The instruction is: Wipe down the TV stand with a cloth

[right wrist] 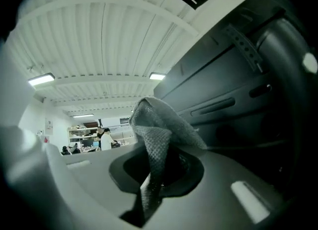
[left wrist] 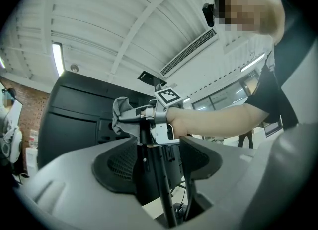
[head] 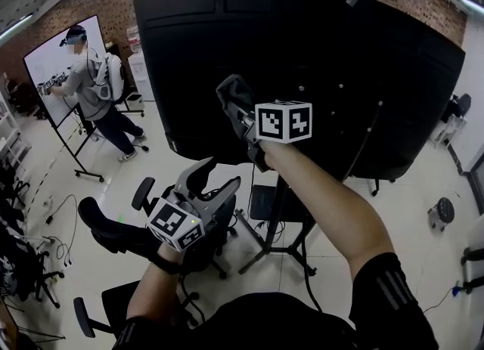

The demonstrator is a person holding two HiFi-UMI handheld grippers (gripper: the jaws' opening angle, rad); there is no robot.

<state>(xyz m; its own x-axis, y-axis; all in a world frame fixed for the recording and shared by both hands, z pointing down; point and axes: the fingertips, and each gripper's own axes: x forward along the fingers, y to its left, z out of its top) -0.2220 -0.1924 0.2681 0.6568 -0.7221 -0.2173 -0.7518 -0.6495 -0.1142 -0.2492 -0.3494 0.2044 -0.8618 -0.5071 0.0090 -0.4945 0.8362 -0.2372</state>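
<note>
High up, close to the black back of the TV [head: 325, 54], a grey cloth [head: 228, 88] is held by the right gripper [head: 240, 110]. Its jaws are pressed together on the bunched cloth. Whether the cloth touches the panel cannot be told. The left gripper [head: 214, 182] is held lower, with its jaws spread and nothing gripped. The stand pole [head: 278, 212] is seen under the TV, upright, so its long axis runs from top to bottom. It lies below the cloth, and the left gripper is nearer to it. It is judged that the cloth must be brought down and drawn along the pole.
</note>
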